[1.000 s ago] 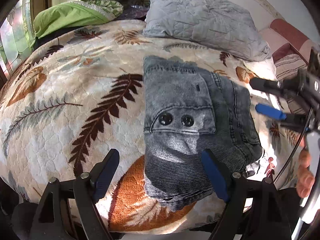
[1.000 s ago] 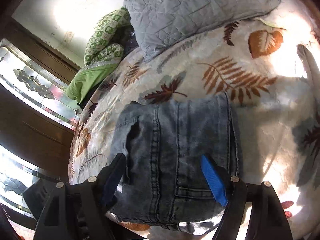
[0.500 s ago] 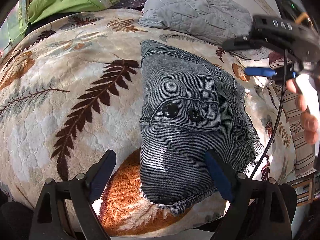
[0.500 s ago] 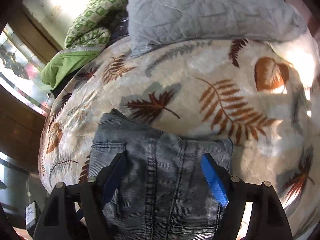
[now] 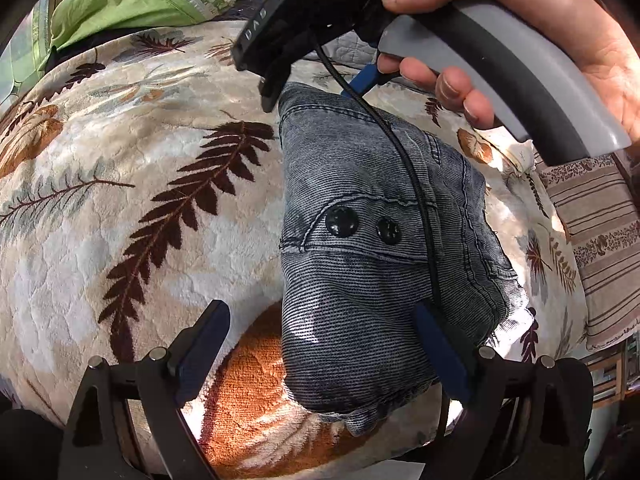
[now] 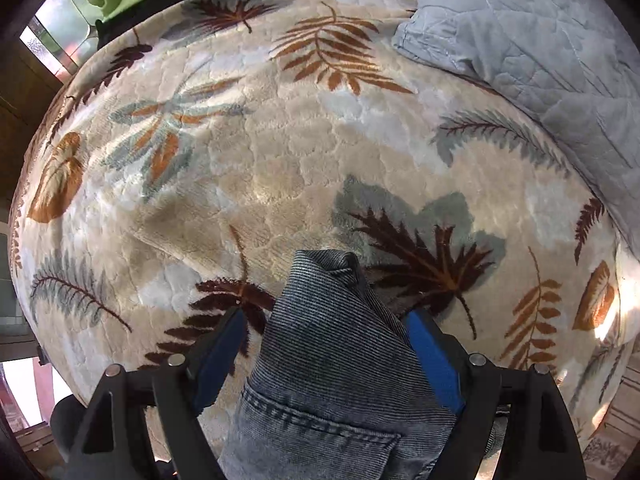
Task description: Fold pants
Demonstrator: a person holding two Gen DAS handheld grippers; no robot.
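Folded grey-blue denim pants [image 5: 360,240] with two black buttons lie on a leaf-patterned blanket [image 5: 140,200]. My left gripper [image 5: 320,336] is open wide at the near edge of the pants. Its right finger lies over the denim and its left finger stands over bare blanket. A hand [image 5: 540,8] holds my right gripper [image 5: 316,88] pointing down at the far corner of the pants. In the right wrist view that raised corner [image 6: 332,360] sits between the fingers of the right gripper [image 6: 328,344]. The jaws are closing, with a gap still showing at the left pad.
A grey quilted pillow [image 6: 540,40] and a green cushion [image 5: 120,4] lie at the head of the bed. Striped fabric [image 5: 600,240] hangs at the right edge. The right gripper's black cable [image 5: 416,184] trails across the pants.
The right gripper has swung from the right side of the pants to their far corner and now points down. The left gripper has stayed at the near edge.
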